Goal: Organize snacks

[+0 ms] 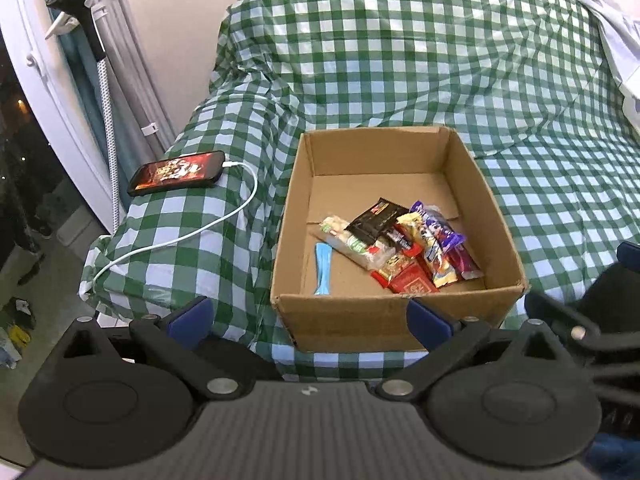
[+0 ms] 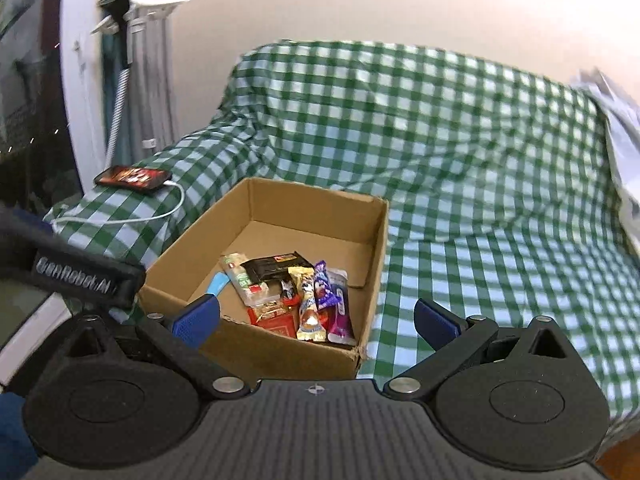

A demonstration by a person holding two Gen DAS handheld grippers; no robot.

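Note:
An open cardboard box sits on a sofa draped in green checked cloth. Inside lies a heap of snack packets: a black wrapper, a purple one, yellow and red ones, plus a pale blue stick apart at the left. My left gripper hangs open in front of the box's near wall, nothing between its blue pads. My right gripper is open too, over the box's near right corner, holding nothing. The left gripper's body shows at the left edge of the right wrist view.
A phone with a lit screen lies on the sofa arm, a white cable trailing from it. A floor lamp pole and curtain stand at the left by a window. White cloth lies on the sofa's far right.

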